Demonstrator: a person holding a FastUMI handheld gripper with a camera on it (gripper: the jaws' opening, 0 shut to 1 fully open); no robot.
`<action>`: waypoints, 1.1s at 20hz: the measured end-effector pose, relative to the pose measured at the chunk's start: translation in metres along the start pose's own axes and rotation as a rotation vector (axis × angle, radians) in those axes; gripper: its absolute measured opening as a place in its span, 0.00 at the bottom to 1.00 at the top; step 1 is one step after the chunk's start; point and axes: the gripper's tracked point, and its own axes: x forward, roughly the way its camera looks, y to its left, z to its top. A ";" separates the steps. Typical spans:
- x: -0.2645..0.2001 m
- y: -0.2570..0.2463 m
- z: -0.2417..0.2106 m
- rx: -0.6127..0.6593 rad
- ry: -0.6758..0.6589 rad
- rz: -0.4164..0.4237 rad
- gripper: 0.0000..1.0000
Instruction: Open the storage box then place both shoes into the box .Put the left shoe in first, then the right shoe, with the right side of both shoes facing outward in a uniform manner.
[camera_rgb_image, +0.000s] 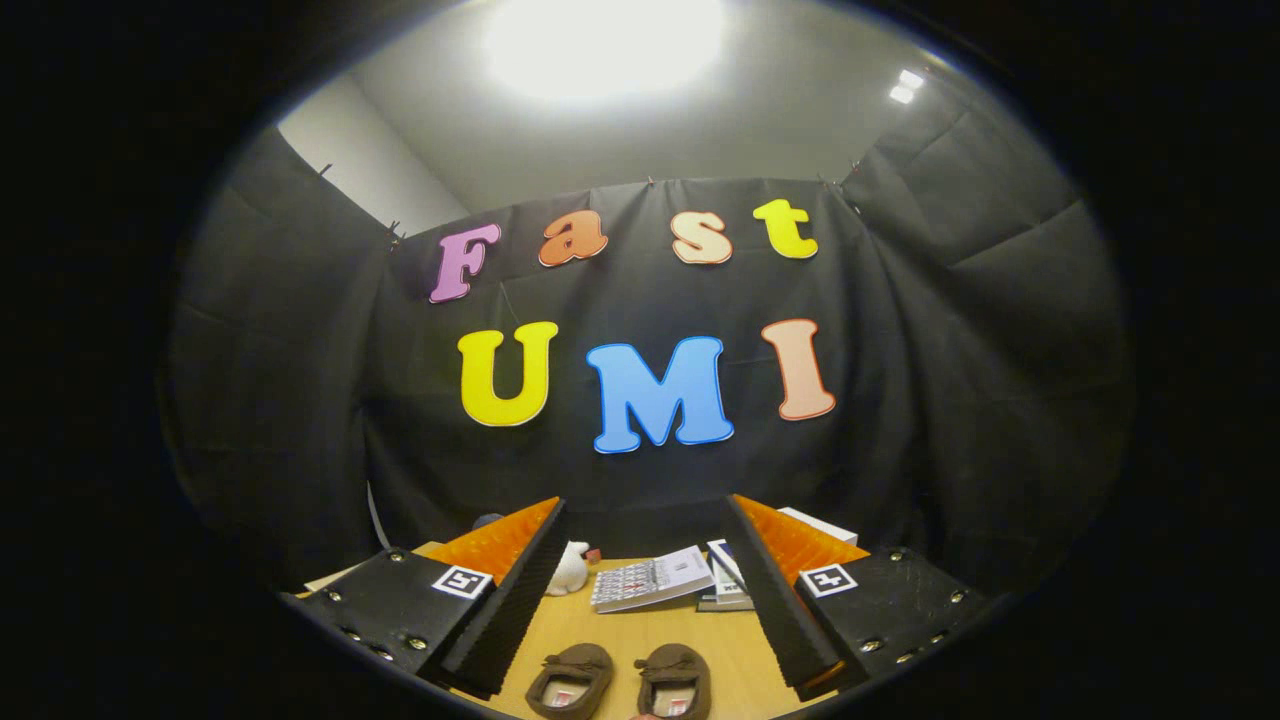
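Two brown slip-on shoes lie side by side on the wooden table, toes pointing away from me: one shoe (570, 680) lies left and the other shoe (675, 682) right. They sit low between my two black ribbed fingers. My gripper (640, 600) hangs above the table, open, with a wide gap and nothing held. The left finger (510, 610) and right finger (775, 600) stand well apart on either side of the shoes.
Beyond the shoes on the wooden table (640, 640) lie a white booklet (650, 578) and a stack of flat boxes (728, 585). A small white plush toy (570, 570) sits beside the left finger. Black cloth walls close the booth behind.
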 end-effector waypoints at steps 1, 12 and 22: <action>0.002 0.005 -0.008 0.038 0.020 0.020 0.96; 0.027 0.057 -0.099 0.460 0.291 0.159 0.98; 0.020 0.112 -0.172 0.788 0.556 0.308 0.97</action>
